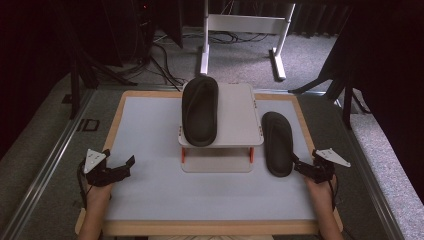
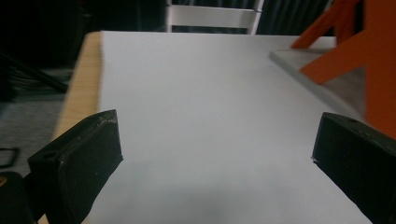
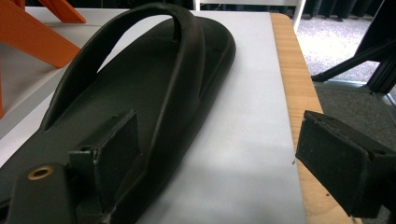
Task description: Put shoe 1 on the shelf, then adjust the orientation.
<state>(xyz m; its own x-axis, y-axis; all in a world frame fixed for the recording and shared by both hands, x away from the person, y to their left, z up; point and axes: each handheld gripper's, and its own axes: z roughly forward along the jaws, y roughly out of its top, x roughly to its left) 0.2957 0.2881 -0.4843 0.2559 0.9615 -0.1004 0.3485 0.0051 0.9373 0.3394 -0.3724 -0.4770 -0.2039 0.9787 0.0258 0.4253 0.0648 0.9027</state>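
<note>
Dark curtains and a grey carpeted floor are surrounding a desk [image 1: 150, 200] that is carrying a pale mat inside a wooden rim. Two black sandals are showing in the high view. One sandal [image 1: 200, 110] is lying on top of a small white two-tier rack [image 1: 237, 120] at the middle of the desk, toward the rack's left side. The other sandal [image 1: 278, 144] is lying flat on the mat just to the right of the rack, its toe end pointing away from the person.

Two grippers are being held, one in each hand. The left gripper [image 1: 120, 167] is hovering near the desk's left edge, well apart from both sandals; in the left gripper view its jaws are standing spread wide with nothing but bare mat between them. The right gripper [image 1: 298, 164] is sitting at the near end of the sandal on the mat. In the right gripper view its jaws are also standing spread: one is lying over the sandal's heel, the other is hanging clear over the wooden rim, so the sandal is not being pinched. Orange legs of the rack [image 3: 28, 37] are showing beyond the sandal there.
</note>
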